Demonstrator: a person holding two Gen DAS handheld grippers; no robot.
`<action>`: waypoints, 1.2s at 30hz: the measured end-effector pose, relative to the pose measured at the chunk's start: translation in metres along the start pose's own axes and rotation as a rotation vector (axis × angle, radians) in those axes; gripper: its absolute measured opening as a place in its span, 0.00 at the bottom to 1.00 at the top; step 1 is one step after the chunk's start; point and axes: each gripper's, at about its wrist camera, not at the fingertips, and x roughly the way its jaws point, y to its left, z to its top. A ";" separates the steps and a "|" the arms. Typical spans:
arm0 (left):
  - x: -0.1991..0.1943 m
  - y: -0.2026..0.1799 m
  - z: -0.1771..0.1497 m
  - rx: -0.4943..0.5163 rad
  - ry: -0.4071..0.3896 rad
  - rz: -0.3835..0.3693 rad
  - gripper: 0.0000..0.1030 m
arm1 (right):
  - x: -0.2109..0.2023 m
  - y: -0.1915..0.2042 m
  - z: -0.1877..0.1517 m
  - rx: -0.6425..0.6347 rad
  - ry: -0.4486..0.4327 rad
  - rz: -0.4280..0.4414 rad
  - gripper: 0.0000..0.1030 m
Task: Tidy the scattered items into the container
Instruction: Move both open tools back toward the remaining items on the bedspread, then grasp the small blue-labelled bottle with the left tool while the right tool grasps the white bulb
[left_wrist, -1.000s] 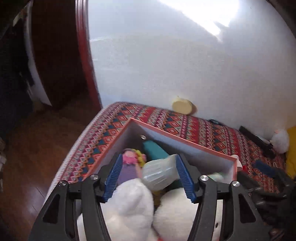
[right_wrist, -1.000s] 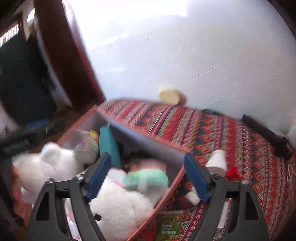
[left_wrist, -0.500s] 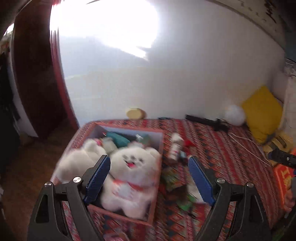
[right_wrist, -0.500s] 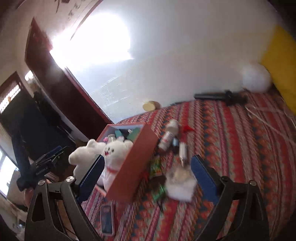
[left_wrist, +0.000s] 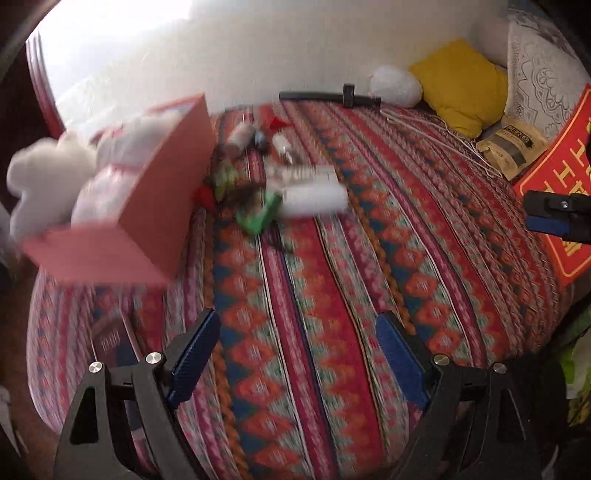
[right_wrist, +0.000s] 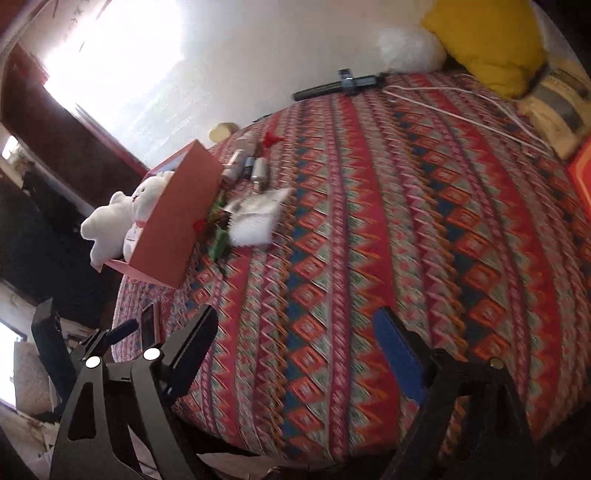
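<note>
An orange-pink cardboard box is seen at the far left of a bed covered with a red patterned blanket, close to the bed's left edge. Two white plush bears are held in the box, their heads and one arm rising above and over its rim; further contents cannot be made out. Just right of the box a cluster of loose items is recorded on the blanket: small bottles, a white fluffy pouch, a green packet and small red pieces; details are blurred in the left wrist view. Along the far wall a black rod-like tool, a white fluffy ball, a yellow cushion and a tan foil pouch are noted, with a white cable beside them. A phone lies near the bed's near-left edge. The left gripper is spread wide with nothing between its blue pads, well apart from the box. The right gripper is likewise spread and empty, over the near blanket.
</note>
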 end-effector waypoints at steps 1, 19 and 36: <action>0.004 0.004 0.012 0.004 -0.013 0.007 0.84 | 0.009 0.006 0.009 -0.021 0.000 0.007 0.84; 0.198 0.071 0.189 0.028 0.064 0.126 0.84 | 0.326 0.071 0.187 -0.171 0.304 -0.084 0.27; 0.293 0.089 0.227 -0.101 0.249 -0.026 0.16 | 0.219 -0.048 0.152 -0.001 0.208 0.050 0.27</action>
